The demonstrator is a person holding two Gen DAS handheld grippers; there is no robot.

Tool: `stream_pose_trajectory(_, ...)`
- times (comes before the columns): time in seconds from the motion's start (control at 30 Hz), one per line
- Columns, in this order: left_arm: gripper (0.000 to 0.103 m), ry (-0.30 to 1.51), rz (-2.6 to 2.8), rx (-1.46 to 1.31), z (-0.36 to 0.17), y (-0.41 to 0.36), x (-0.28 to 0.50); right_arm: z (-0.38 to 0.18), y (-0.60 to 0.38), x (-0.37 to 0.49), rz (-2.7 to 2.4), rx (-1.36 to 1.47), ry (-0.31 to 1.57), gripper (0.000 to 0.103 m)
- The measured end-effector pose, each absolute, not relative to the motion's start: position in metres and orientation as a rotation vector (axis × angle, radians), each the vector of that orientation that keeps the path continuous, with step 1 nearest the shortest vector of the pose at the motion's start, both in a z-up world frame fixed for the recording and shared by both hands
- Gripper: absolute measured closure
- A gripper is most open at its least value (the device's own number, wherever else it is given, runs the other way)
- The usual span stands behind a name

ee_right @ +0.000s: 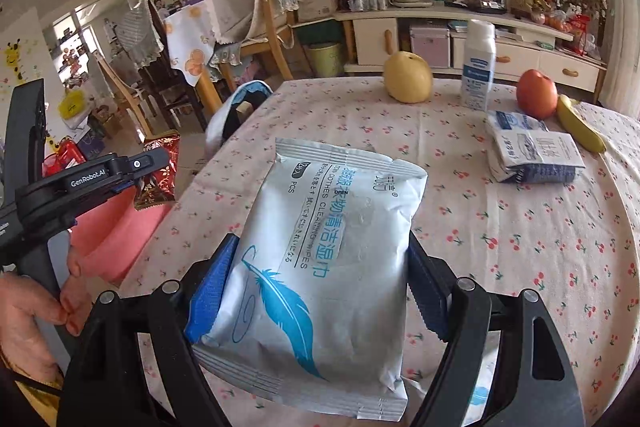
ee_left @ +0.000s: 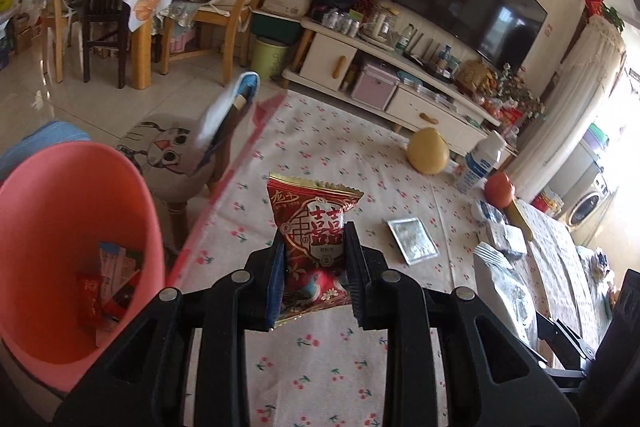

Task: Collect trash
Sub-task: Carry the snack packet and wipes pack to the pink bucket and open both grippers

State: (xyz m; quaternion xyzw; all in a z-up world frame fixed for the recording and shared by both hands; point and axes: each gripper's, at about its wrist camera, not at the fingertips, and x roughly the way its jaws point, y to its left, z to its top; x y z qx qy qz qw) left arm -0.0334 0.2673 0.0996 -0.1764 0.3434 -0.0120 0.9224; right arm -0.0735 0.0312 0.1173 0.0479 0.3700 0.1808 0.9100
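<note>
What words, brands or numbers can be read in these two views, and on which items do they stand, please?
"GenRobot.AI": on the left gripper.
"CLOTHES CLEANING WIPES", "OPEN", "PCS": on the white wipes pack held in the right gripper.
Large Chinese double-happiness character: on the red snack packet.
The wipes pack's Chinese line, the white bottle and the small tissue packs: too blurred to read.
</note>
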Motion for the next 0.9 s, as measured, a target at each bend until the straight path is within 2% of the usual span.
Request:
stream_pose_trajectory(0.5,0.074,0.634,0.306,-0.621,0.102,0.419,-0.064,0.143,0.202,-0.052,0.697,0.021,0.744,0.023)
stream_pose_trajectory(0.9,0.074,0.641,0.422,-0.774,0.085,0.473,-0.078,0.112,0.291,-0.03,0.829,0.004,0.821,0.022)
